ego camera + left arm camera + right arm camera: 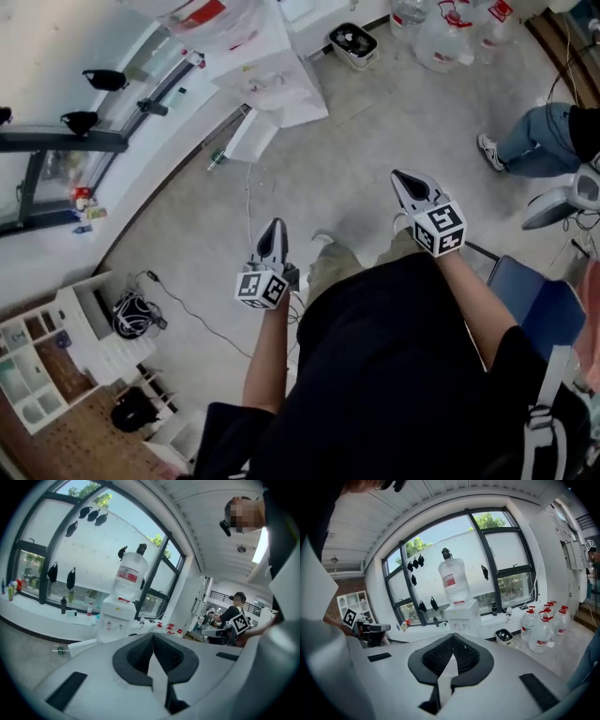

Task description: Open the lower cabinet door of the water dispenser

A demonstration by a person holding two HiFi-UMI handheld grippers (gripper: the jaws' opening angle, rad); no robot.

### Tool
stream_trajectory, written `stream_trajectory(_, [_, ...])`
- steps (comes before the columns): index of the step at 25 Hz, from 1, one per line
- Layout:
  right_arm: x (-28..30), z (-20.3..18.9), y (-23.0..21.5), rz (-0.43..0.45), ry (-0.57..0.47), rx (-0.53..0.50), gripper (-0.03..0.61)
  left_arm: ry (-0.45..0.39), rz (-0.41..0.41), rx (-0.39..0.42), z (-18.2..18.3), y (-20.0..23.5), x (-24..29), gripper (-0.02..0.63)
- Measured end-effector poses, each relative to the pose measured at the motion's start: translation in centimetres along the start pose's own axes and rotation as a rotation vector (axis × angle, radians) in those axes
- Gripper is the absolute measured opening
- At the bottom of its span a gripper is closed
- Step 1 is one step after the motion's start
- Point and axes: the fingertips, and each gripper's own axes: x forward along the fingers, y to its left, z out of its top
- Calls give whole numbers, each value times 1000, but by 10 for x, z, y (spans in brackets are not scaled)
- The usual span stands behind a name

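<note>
grey floor (375,122) runs to a wall of windows, where the water dispenser (462,616) stands with a bottle on top, well apart from both grippers. left gripper (274,230) and right gripper (405,180) hang in the air, jaws pressed together on nothing.

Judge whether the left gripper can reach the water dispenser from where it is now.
Probably not yet. The left gripper, shut, hangs well short of the water dispenser; only floor and a thin cable lie between, so stepping closer looks unobstructed.
</note>
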Motion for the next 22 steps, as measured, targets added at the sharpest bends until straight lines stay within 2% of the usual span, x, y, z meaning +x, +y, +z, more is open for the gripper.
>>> stream_trajectory(4, [-23, 23, -18, 96, 5, -67, 0, -59, 99, -30, -1, -42, -5, 5])
stream_trajectory(7, [-38, 43, -31, 140, -24, -120, 0, -87, 133, -55, -3, -73, 4, 5])
stream_trajectory(11, [-48, 61, -40, 179, -56, -160, 0, -124, 169, -31, 8, -107, 23, 5])
stream_trajectory(16, [-47, 85, -20, 241, -93, -204, 0, -144, 252, -5, 34, -118, 20, 5])
stream_trajectory(22, [-45, 115, -11, 206, -128, -276, 0, -187, 259, 38, 52, -137, 10, 5])
